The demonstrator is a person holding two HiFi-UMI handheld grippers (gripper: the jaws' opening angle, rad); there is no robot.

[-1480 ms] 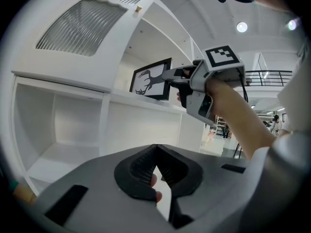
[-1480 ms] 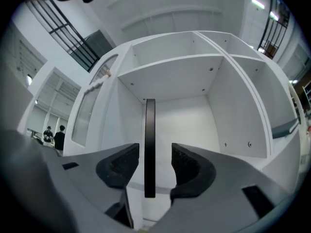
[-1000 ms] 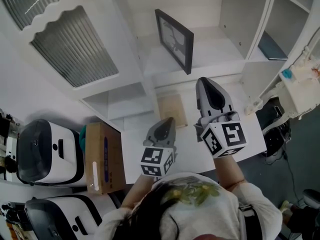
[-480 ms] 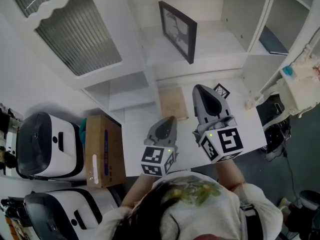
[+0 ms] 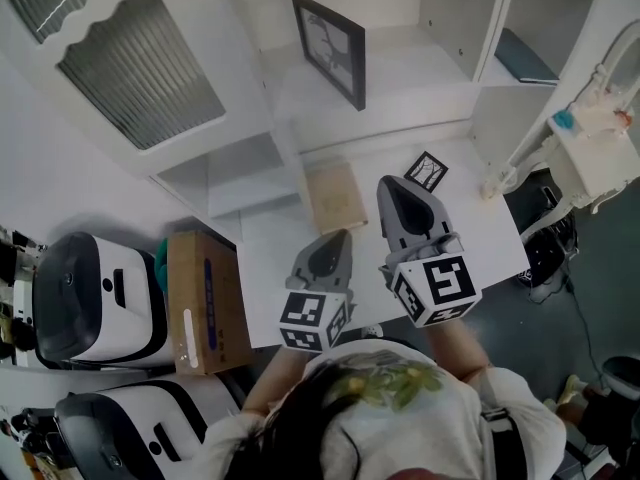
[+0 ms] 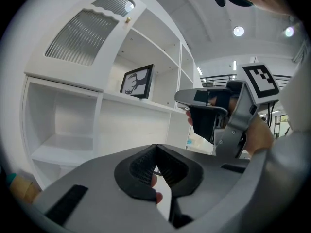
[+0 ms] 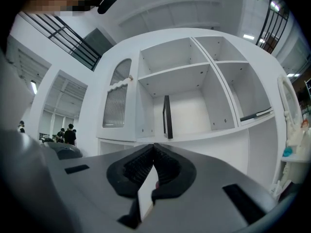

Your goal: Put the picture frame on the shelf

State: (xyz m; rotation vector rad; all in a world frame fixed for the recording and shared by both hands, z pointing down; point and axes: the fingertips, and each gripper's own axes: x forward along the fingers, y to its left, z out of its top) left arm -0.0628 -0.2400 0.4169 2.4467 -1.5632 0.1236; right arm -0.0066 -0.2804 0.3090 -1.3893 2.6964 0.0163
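The black picture frame stands upright on the white shelf, its print facing left; nothing holds it. In the left gripper view the picture frame shows from the front, and in the right gripper view the picture frame shows edge-on. My right gripper is shut and empty, hanging over the white table below the shelf, well short of the frame. My left gripper is beside it on the left, a little nearer me, shut with nothing in it. The jaws of each meet at the tip.
A small black-framed picture and a beige board lie on the white table. A cardboard box and white machines stand at the left. A ribbed cabinet door hangs open at upper left. Further shelf compartments are at the right.
My right gripper has drawn back from the shelf toward me, uncovering the small picture on the table. The frame has stayed standing on the shelf. The left gripper has hardly moved.
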